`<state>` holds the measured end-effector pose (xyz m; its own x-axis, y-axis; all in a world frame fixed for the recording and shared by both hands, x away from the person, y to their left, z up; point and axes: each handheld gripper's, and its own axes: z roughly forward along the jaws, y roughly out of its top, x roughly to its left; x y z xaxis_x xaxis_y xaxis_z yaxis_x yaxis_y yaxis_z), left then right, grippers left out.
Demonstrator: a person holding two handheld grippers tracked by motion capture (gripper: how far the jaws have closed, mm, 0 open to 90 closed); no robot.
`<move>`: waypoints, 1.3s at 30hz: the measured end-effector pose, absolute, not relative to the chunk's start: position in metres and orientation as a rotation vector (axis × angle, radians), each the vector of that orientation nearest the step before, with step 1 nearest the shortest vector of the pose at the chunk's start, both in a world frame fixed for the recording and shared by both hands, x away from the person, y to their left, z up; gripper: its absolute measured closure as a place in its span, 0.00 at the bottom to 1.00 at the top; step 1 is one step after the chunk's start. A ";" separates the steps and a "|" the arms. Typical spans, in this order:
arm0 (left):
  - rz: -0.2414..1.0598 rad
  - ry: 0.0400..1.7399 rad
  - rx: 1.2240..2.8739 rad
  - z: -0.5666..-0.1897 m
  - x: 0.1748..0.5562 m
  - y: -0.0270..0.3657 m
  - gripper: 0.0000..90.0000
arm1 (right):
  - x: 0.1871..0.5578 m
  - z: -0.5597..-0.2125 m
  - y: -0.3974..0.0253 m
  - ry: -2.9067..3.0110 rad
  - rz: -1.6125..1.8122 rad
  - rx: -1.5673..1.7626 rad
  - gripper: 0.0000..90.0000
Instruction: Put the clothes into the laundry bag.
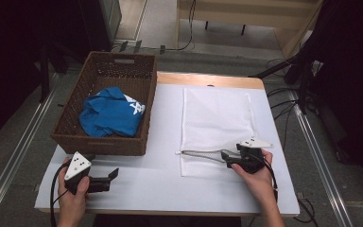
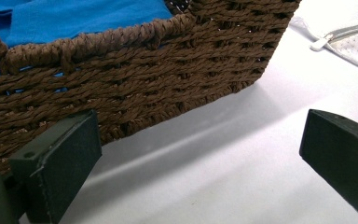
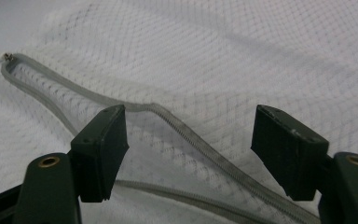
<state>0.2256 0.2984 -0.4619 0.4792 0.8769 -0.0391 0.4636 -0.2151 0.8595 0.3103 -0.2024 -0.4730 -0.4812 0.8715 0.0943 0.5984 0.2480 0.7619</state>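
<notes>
- Right gripper: jaws wide apart over mesh bag's unzipped opening; apparently gripping nothing.
- Left gripper: jaws wide, empty, beside basket.

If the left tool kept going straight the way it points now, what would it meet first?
Probably the wicker basket: in the left gripper view, the open left tool faces its near wall, with bare white table between. Depth is unclear; it might graze the corner.

White mesh bag (grey zipper) — blue shirt, brown basket.
</notes>
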 end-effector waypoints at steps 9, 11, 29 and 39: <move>0.599 1.123 1.862 -0.462 0.225 0.297 0.00 | 0.314 -0.479 -0.193 2.167 0.901 1.408 0.31; 0.599 1.123 1.865 -0.462 0.226 0.297 0.00 | 0.317 -0.480 -0.192 2.139 0.859 1.443 0.30; 0.600 1.132 1.842 -0.462 0.225 0.298 0.00 | 0.317 -0.465 -0.203 1.926 1.027 1.492 0.37; 0.579 1.124 1.761 -0.450 0.219 0.304 0.00 | 0.322 -0.478 -0.191 1.954 0.879 1.515 0.43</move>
<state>0.2192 0.3044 -0.4499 0.4686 0.8788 -0.0900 0.4370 -0.1420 0.8882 0.3221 -0.1914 -0.4782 -0.2459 0.9693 -0.0066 0.6378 0.1670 0.7519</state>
